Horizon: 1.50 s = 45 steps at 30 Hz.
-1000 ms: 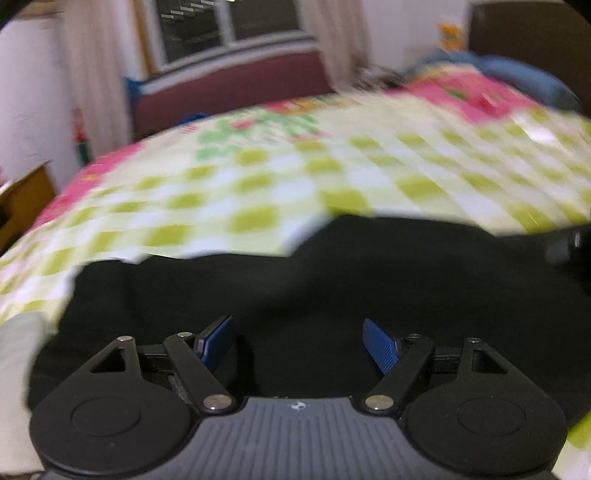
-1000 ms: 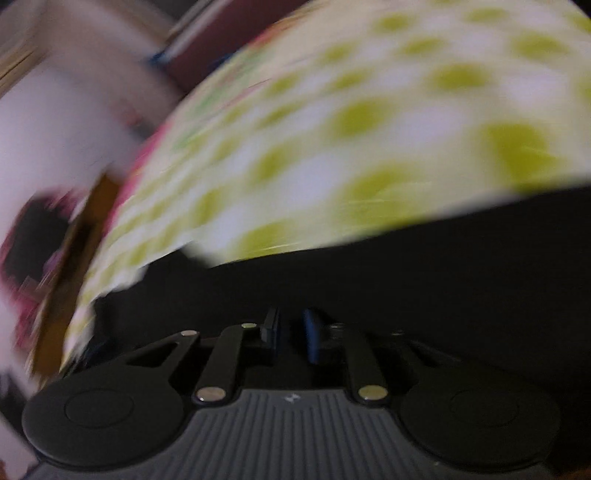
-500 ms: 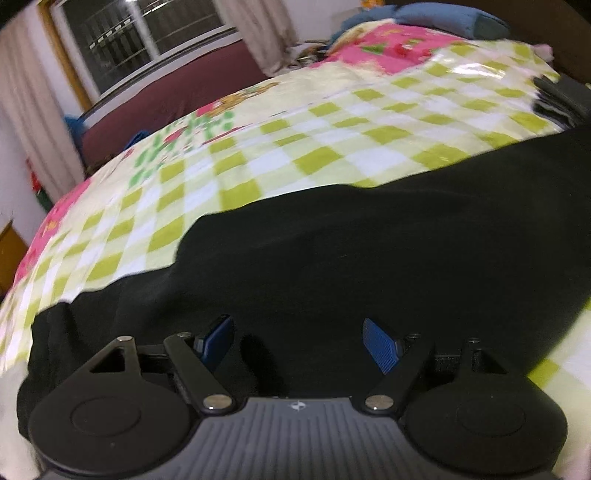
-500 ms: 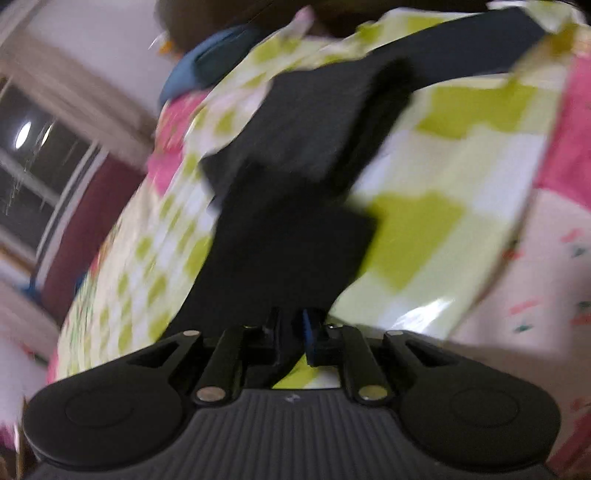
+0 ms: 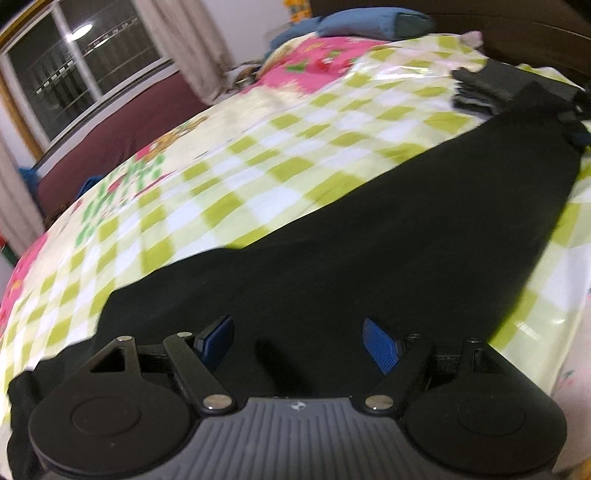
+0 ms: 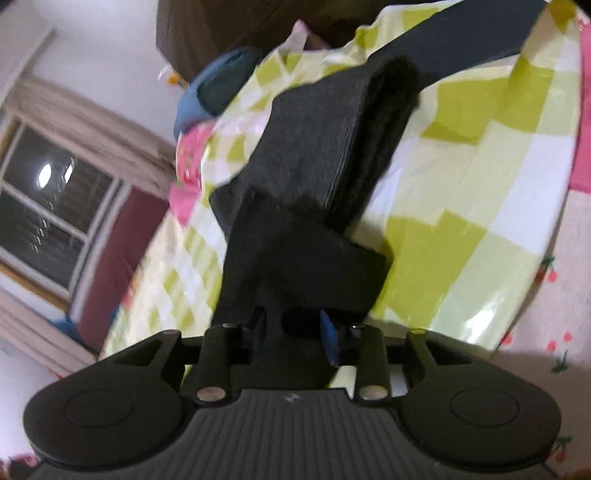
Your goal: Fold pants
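Checked bedspread (image 5: 258, 177) motion-blurred; pants' (image 5: 332, 258) near end behind left tool (image 5: 297, 341)

I see the pants (image 5: 369, 229) spread across the bedspread (image 5: 258, 155) in front of my left gripper (image 5: 299, 339), a folded pile (image 5: 480, 88) at their far end, pillows (image 5: 369, 22) behind, the window (image 5: 74, 66) beyond the bed's left side.

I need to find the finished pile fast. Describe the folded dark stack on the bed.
On the bed's green-and-white checked cover, follow the long black pants to their far end. The folded dark stack lies just beyond it: a small, squared pile with visible layered edges, unlike the flat spread pants.
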{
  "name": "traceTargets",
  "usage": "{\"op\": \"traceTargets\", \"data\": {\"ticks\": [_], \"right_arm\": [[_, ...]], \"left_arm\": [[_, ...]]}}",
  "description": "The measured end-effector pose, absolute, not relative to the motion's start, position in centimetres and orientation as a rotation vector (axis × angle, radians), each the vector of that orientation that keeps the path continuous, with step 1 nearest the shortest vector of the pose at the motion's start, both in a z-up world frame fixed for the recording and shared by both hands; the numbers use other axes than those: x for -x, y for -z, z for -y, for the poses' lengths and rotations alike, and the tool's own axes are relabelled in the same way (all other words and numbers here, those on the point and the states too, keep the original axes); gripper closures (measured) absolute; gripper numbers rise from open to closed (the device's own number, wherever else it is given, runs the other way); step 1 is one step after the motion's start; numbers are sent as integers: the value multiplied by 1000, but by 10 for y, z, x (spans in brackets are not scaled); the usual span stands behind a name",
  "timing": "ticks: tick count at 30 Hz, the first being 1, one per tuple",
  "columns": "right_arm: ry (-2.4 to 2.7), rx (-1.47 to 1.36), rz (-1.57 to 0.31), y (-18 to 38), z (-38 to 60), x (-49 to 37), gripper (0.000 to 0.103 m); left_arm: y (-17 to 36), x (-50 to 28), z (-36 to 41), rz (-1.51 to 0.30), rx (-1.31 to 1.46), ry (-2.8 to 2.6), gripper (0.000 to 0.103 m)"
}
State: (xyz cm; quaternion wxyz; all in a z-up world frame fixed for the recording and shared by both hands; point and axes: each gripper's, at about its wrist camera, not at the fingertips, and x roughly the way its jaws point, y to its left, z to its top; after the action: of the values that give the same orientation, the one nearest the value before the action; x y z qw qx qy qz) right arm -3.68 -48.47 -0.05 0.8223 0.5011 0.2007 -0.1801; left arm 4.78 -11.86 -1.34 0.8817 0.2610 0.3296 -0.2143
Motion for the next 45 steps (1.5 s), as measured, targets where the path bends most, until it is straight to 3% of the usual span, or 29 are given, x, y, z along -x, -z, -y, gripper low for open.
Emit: {"op": "traceTargets", "data": {"ticks": [7, 16, 23, 29, 36, 40, 45], "right_arm": [[264, -1070, -515, -7, 462, 49, 60], [249, -1044, -668, -5, 469, 36, 64], [296, -988, -658, 6, 467, 18, 60], [220, -1097, -496, -2, 473, 43, 58], [211, -1086, -441, 4, 479, 23, 57], [258, -1073, -544, 16, 476, 26, 68], [200, -1127, -476, 16, 472, 37, 58]], "left_arm": [[18, -42, 141, -679, -567, 503, 13], [16, -41, 135, -688, -562, 498, 13], [18, -41, 139, -694, -561, 509, 13], [18, -43, 138, -699, -551, 520, 13], [19, -44, 143, -700, -558, 528, 13], [20, -44, 144, -702, -559, 531, 13], [20, -45, 144, -700, -547, 537, 13]]}}
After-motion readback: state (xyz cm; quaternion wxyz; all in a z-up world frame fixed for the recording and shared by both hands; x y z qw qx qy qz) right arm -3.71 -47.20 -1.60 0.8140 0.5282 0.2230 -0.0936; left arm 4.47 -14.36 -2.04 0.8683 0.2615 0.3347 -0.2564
